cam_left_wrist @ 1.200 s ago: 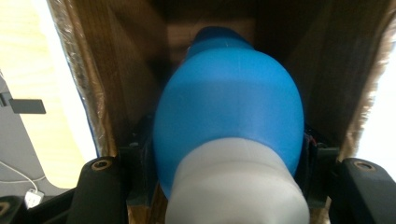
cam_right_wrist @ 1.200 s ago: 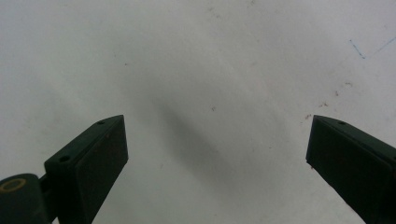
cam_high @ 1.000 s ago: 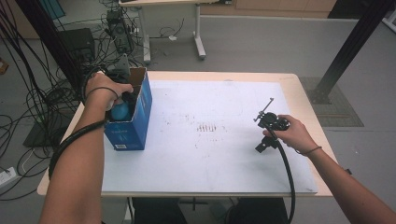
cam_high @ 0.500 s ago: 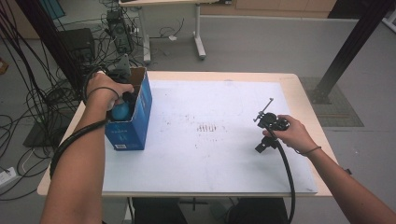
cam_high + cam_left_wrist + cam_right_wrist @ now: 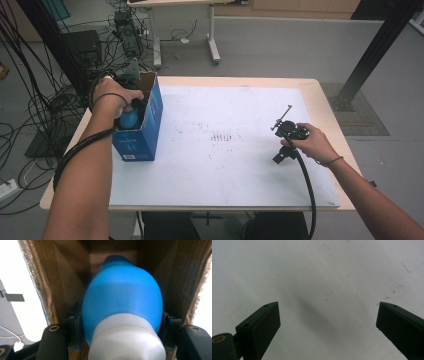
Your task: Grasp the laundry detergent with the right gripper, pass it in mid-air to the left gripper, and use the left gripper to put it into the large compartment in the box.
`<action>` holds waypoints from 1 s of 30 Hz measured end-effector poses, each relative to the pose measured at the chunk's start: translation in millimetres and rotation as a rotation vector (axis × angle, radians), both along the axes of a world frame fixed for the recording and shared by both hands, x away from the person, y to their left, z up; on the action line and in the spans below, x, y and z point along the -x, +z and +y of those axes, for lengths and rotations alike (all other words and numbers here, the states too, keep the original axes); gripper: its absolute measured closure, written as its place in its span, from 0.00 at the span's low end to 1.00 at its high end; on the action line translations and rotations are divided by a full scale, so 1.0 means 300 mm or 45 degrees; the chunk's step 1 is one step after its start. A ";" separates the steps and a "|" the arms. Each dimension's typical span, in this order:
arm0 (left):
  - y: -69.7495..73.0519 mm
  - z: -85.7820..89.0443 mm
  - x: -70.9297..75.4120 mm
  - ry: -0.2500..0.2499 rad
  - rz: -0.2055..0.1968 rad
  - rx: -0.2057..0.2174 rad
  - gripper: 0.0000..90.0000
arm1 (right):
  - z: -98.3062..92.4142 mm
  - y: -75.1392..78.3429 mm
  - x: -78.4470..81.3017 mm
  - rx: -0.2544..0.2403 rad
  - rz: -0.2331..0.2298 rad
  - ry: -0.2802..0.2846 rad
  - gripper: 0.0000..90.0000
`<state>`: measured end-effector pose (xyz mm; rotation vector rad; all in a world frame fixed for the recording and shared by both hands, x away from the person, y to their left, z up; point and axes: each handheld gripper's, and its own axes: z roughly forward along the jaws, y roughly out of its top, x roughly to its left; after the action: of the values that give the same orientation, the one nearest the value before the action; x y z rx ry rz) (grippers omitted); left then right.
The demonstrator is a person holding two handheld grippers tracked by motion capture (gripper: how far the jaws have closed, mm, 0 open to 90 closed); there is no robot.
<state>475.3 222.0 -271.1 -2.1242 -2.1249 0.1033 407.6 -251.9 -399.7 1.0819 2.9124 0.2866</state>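
My left gripper (image 5: 120,340) clamped on the blue-and-white bottle (image 5: 122,302), bottle at 12 o'clock inside the cardboard box (image 5: 45,285), my right gripper (image 5: 327,325) wide open, empty.

High view looks down; both gripper views sit close along their jaws

The left gripper (image 5: 131,107) sits down inside the open-topped blue cardboard box (image 5: 145,131), its jaws clamped on a blue egg-shaped plastic bottle with a white cap (image 5: 122,305). Brown cardboard walls stand close on both sides of the jaws and another closes the way just ahead of the bottle, so the only free way is back up through the box's open top.

The right gripper (image 5: 328,325) has its jaws spread wide over the white table mat (image 5: 317,270). Between and ahead of them lies bare, lightly stained mat, with the box well apart from it.
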 end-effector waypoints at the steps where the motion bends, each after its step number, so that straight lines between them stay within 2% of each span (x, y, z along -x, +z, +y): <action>1: 0.000 0.000 0.000 0.000 -0.001 -0.001 0.41 | 0.000 0.001 0.000 -0.004 -0.001 0.001 0.06; 30: -0.001 0.008 -0.002 0.006 0.002 0.009 0.42 | 0.004 0.005 0.001 -0.002 -0.004 0.009 0.06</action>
<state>475.9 224.2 -271.2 -2.1226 -2.1316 0.1128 407.4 -250.6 -398.4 1.0703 2.9149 0.2907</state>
